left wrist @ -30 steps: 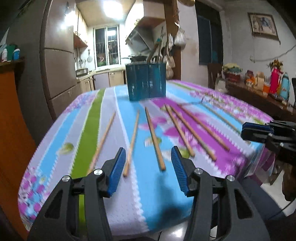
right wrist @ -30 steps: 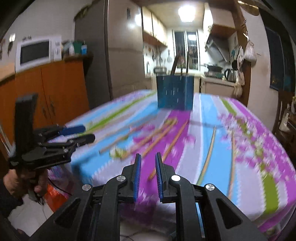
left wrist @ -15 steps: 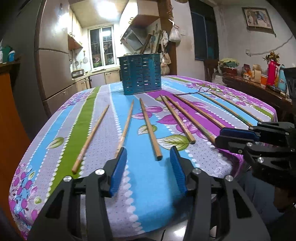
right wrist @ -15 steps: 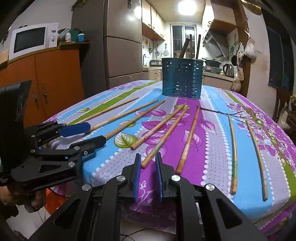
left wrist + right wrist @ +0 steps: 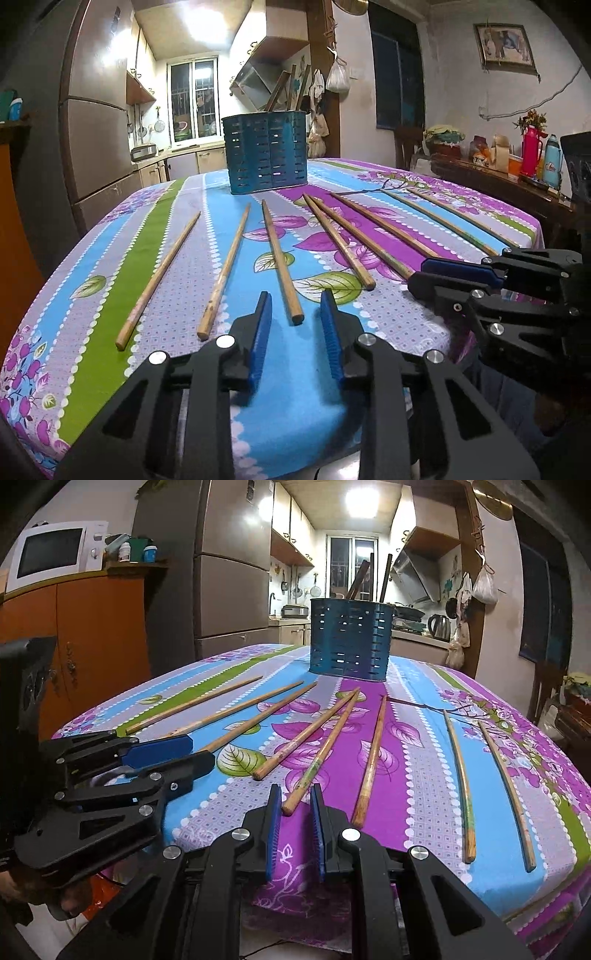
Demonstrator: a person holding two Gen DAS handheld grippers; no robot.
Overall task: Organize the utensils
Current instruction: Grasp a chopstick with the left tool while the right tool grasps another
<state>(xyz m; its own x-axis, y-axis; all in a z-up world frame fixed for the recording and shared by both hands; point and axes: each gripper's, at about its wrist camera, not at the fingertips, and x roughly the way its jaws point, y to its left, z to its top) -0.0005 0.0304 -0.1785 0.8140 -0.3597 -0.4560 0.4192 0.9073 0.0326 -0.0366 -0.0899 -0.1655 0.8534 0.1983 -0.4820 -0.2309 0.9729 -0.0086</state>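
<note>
Several wooden chopsticks lie fanned on a flowered tablecloth. A blue slotted utensil holder stands at the table's far end with a few sticks in it; it also shows in the right wrist view. My left gripper is open at the near table edge, its jaws either side of the near end of one chopstick, not touching it. My right gripper is open by a narrow gap, just short of the near end of another chopstick.
Each gripper shows in the other's view: the right one at the right, the left one at the left. Two thin chopsticks lie toward the table's right side. A refrigerator and an orange cabinet stand to the left.
Both grippers have come in low toward the near table edge. The left jaws have narrowed somewhat around one chopstick's end. The right jaws have opened a little.
</note>
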